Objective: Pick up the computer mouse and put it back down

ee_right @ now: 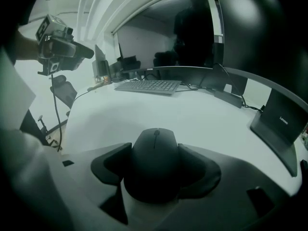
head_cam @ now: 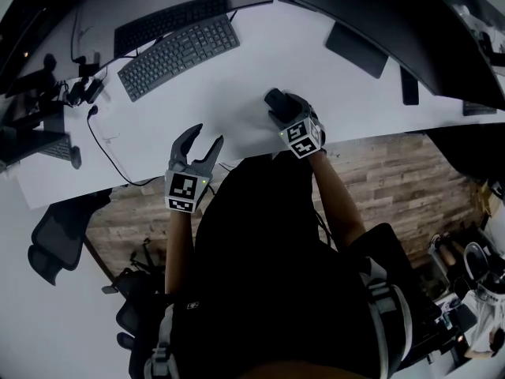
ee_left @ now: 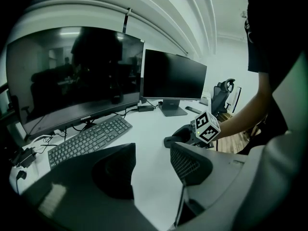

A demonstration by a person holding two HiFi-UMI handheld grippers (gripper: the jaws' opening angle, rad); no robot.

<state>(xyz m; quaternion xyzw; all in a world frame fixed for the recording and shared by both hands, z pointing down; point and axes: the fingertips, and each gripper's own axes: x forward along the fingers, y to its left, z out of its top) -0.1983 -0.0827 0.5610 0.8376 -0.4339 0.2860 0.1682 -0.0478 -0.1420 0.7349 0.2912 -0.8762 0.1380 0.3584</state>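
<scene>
- My left gripper (head_cam: 207, 137) hovers over the front edge of the white desk (head_cam: 237, 85), jaws spread wide with only bare desk showing between them
- My right gripper (head_cam: 281, 109) is off to its right and a little further in, tipped downward; its jaws lie against both flanks of the black computer mouse (ee_right: 155, 158), gripping it
- The mouse appears to rest on the desk near the front edge, scroll wheel pointing away from me, well apart from the keyboards
- A thin black cable (head_cam: 102, 144) trails across the desk's left side toward the edge
- Further in on the left, a grey keyboard (head_cam: 180, 56) lies at a slant, with a black keyboard (head_cam: 170, 20) just behind it
- Right of the keyboards sits a dark monitor base (head_cam: 357, 48), and a slim dark slab (head_cam: 409, 85) lies nearer the right edge
- At the back, a wide curved monitor (ee_left: 72, 76) and a smaller flat monitor (ee_left: 174, 75) stand side by side, both screens dark
</scene>
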